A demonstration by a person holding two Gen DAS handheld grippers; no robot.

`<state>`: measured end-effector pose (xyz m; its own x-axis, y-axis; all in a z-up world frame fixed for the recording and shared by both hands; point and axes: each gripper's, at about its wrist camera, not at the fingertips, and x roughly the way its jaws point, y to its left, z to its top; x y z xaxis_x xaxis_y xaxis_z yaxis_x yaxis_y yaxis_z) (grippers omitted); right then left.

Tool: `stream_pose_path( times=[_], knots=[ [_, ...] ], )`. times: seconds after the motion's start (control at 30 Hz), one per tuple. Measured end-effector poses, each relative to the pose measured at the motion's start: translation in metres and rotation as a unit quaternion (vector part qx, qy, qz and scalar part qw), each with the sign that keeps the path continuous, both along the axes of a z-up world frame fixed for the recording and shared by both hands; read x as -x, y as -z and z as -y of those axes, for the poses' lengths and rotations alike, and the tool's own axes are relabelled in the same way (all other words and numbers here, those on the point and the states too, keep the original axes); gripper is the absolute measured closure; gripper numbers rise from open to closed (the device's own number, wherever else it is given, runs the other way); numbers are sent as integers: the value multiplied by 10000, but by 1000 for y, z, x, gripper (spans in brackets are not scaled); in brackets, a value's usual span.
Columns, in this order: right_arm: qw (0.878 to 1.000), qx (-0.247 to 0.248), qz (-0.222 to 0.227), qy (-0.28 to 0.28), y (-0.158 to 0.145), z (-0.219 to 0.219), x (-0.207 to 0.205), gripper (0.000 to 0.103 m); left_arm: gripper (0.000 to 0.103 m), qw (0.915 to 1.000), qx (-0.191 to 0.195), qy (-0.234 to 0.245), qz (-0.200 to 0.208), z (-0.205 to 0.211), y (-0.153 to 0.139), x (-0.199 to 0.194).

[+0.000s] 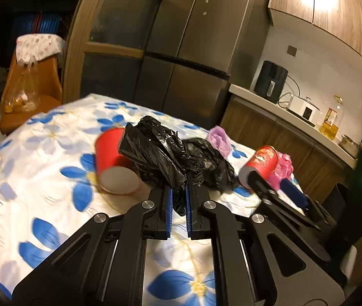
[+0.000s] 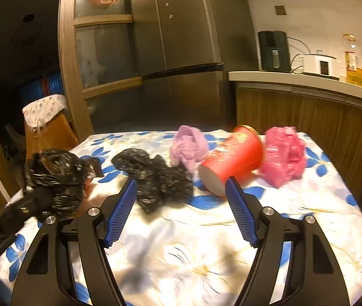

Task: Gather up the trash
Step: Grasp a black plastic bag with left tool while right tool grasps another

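The left hand-held gripper (image 1: 179,199) was clamped on a crumpled black bag (image 1: 152,153), which stood up from its blue pads just beside a tipped red cup (image 1: 112,163) on the flowered tabletop (image 1: 40,178). The right hand-held gripper (image 2: 181,191) was spread wide and held nothing. Relative to it, a second black bag (image 2: 155,176) lay just past its left finger, a printed red cup (image 2: 231,160) near its right fingertip, and a purple bag (image 2: 188,145) and a pink bag (image 2: 282,153) farther off.
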<state>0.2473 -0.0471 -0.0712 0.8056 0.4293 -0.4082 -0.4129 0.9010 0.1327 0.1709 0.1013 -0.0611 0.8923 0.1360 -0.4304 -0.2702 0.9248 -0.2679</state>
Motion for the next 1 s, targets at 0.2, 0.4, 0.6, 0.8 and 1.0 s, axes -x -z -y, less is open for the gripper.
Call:
stream_pose_path(
  times=[0.2, 0.4, 0.6, 0.8, 1.0],
  knots=[
    [9990, 325, -253, -194, 10, -38, -20, 41, 96, 9999, 22, -110, 0, -17, -2, 8],
    [9966, 568, -534, -256, 20, -52, -31, 69, 96, 9998, 51, -170, -11, -28, -3, 13],
    [9964, 580, -414, -468, 18, -52, -24, 100, 96, 9999, 56, -142, 10, -30, -6, 15],
    [9974, 417, -188, -554, 5, -36, 1, 101, 96, 9999, -24, -165, 23, -24, -9, 20],
    [9988, 97, -13, -484, -14, -6, 30, 102, 96, 9999, -102, -97, 88, -12, -16, 25]
  ],
)
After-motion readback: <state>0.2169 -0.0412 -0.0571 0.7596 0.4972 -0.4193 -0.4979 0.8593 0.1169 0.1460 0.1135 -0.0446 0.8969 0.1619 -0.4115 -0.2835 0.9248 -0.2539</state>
